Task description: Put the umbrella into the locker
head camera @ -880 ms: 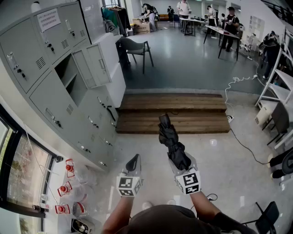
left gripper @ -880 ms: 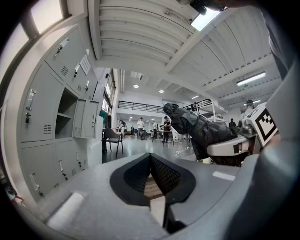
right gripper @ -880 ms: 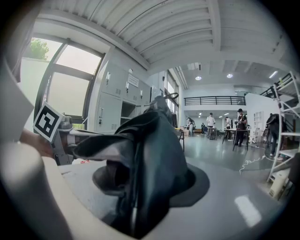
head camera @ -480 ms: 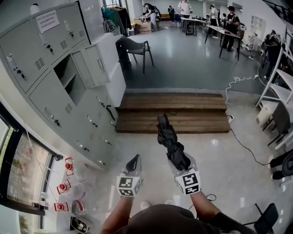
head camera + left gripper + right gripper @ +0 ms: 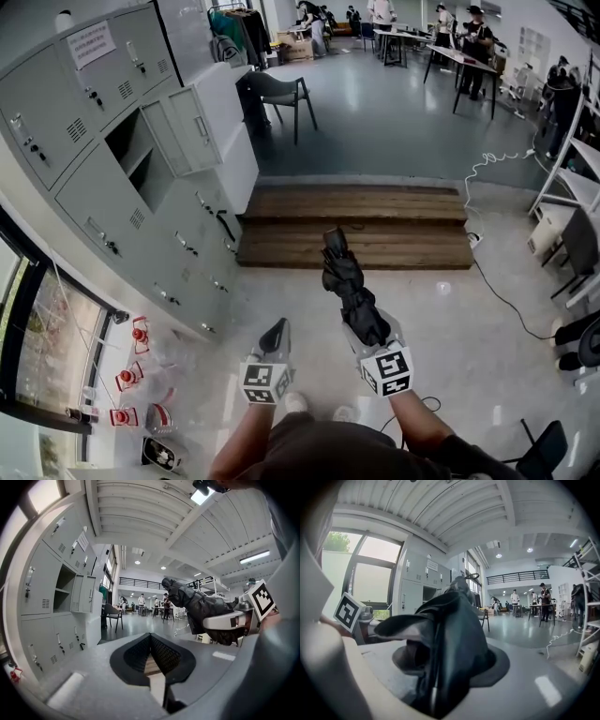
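Observation:
In the head view a folded black umbrella (image 5: 346,283) points away from me over the floor, and my right gripper (image 5: 367,328) is shut on its near end. It fills the middle of the right gripper view as dark folded cloth (image 5: 450,639). My left gripper (image 5: 275,331) hangs beside it on the left, shut and empty; its black pads (image 5: 165,652) meet at the tip. The grey locker bank (image 5: 103,202) runs along the left, with one door (image 5: 190,127) swung open on a dark compartment (image 5: 136,155). That open compartment (image 5: 63,592) also shows in the left gripper view.
Wooden steps (image 5: 356,230) lie across the floor ahead. A dark chair (image 5: 278,92) stands beyond them near the lockers. A white cable (image 5: 489,167) and a shelf rack (image 5: 572,178) are at the right. Several red items (image 5: 131,380) sit by the window at lower left. People stand at tables (image 5: 459,42) far back.
Both grippers keep their pose and the umbrella stays held. The scene has slid slightly down in the head view, and feet now show at the bottom.

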